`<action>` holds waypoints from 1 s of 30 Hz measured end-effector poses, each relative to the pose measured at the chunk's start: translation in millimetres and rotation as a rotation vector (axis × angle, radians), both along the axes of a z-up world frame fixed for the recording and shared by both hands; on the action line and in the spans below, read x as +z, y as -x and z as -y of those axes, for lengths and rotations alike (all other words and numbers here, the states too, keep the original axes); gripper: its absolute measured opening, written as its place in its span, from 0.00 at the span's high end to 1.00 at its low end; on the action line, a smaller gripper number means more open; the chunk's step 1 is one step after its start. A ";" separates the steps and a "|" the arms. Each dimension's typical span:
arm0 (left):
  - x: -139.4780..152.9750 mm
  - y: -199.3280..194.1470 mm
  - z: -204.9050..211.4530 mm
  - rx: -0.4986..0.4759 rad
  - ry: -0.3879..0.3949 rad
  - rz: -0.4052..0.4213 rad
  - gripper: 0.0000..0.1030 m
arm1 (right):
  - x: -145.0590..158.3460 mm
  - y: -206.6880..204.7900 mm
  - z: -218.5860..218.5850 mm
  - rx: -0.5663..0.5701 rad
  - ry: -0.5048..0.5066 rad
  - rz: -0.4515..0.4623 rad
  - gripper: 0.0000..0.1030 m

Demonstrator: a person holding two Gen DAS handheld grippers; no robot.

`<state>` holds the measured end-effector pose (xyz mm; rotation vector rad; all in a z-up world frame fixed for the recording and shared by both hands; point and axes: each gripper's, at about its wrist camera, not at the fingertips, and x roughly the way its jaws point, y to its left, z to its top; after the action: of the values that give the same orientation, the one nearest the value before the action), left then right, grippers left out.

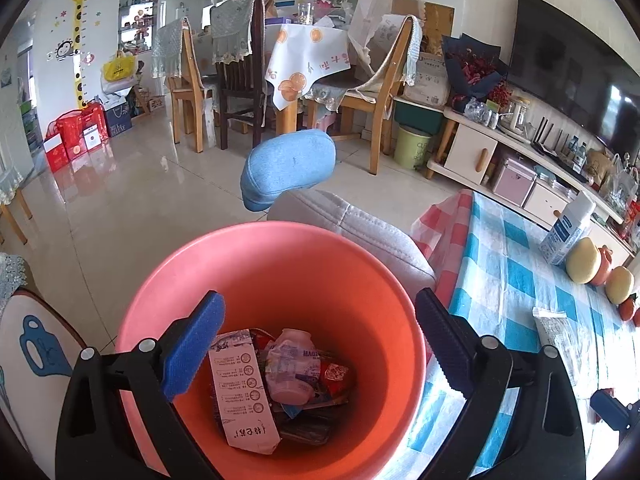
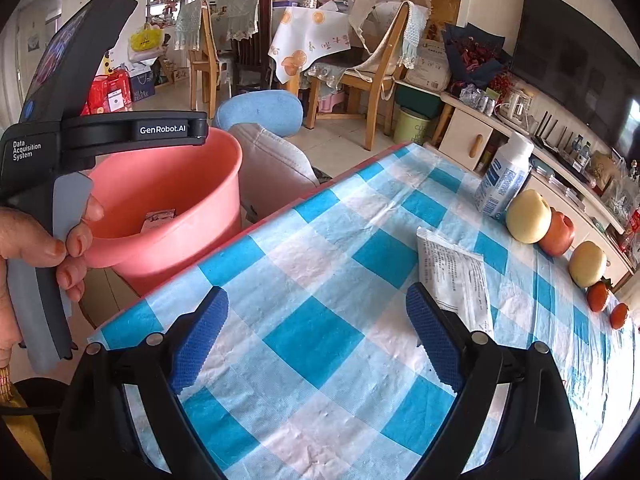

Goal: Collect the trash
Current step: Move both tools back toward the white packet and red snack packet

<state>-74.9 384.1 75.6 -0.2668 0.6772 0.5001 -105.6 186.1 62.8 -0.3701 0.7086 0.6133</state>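
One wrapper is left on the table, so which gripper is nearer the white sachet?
Right. The right gripper hovers open over the tablecloth, the white sachet just beyond its right finger. The left gripper hangs open over the pink bucket, off the table's edge.

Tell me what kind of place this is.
Most likely a home living and dining room: a flat-screen TV on a low cabinet, wooden dining chairs around a covered table, and a table with a checked cloth holding fruit.
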 end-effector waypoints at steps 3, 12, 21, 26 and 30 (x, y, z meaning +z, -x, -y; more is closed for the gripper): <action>2.5 -4.3 9.6 -0.021 -0.022 -0.012 0.08 | 0.6 0.9 10.2 -0.021 -0.003 0.002 0.12; 10.0 -10.3 36.3 -0.072 -0.063 -0.022 0.08 | 2.4 2.8 38.1 -0.074 -0.011 0.014 0.11; 14.7 -17.0 69.8 -0.170 -0.114 -0.035 0.08 | 1.8 2.3 71.9 -0.122 -0.028 0.009 0.11; 16.5 -21.0 87.3 -0.213 -0.132 -0.044 0.08 | -0.8 3.0 92.9 -0.147 -0.041 -0.001 0.11; 16.5 -23.0 99.5 -0.239 -0.134 -0.049 0.08 | -1.7 4.7 111.2 -0.169 -0.058 -0.014 0.11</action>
<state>-51.9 284.6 92.1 -0.0465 0.7092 0.3216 -110.2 74.9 61.1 -0.2490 0.7258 0.4758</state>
